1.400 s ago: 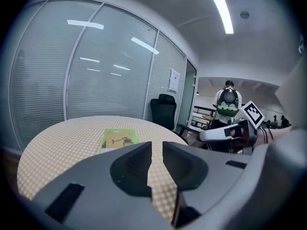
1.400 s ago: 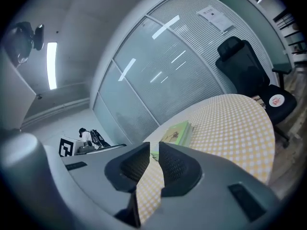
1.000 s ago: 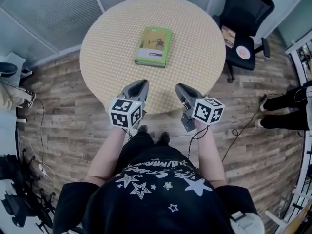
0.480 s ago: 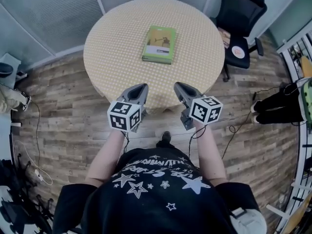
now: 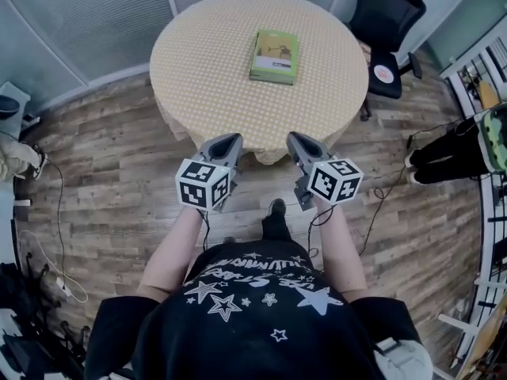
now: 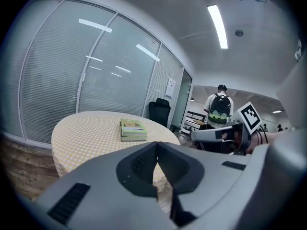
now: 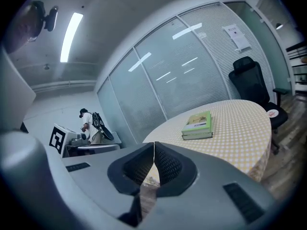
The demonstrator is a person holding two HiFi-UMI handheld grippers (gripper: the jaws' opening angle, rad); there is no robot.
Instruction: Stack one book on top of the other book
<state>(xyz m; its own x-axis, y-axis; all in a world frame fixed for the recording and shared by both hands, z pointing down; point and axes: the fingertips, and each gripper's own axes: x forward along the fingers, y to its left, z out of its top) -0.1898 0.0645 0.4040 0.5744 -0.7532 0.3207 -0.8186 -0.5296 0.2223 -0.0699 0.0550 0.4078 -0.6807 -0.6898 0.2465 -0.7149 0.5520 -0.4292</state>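
Observation:
Two green-covered books [image 5: 275, 56] lie one on top of the other on the round yellow-checked table [image 5: 206, 62], seen again as a stack in the left gripper view [image 6: 133, 129] and the right gripper view [image 7: 197, 125]. My left gripper [image 5: 230, 141] hangs over the wooden floor short of the table's near edge, its jaws shut and empty [image 6: 156, 145]. My right gripper [image 5: 295, 139] is beside it, also short of the table. Its jaws are just closing until the tips meet, with nothing between them [image 7: 154, 145]. Neither gripper touches the books.
A black office chair [image 5: 388, 22] stands at the table's far right. A person [image 5: 459, 153] stands on the floor at the right. Cables [image 5: 55, 236] trail on the floor at the left. Glass partition walls [image 6: 72, 80] curve behind the table.
Both grippers have drawn back from over the table's near edge to above the floor. The table and books now lie farther away, and the stack has not moved on the table.

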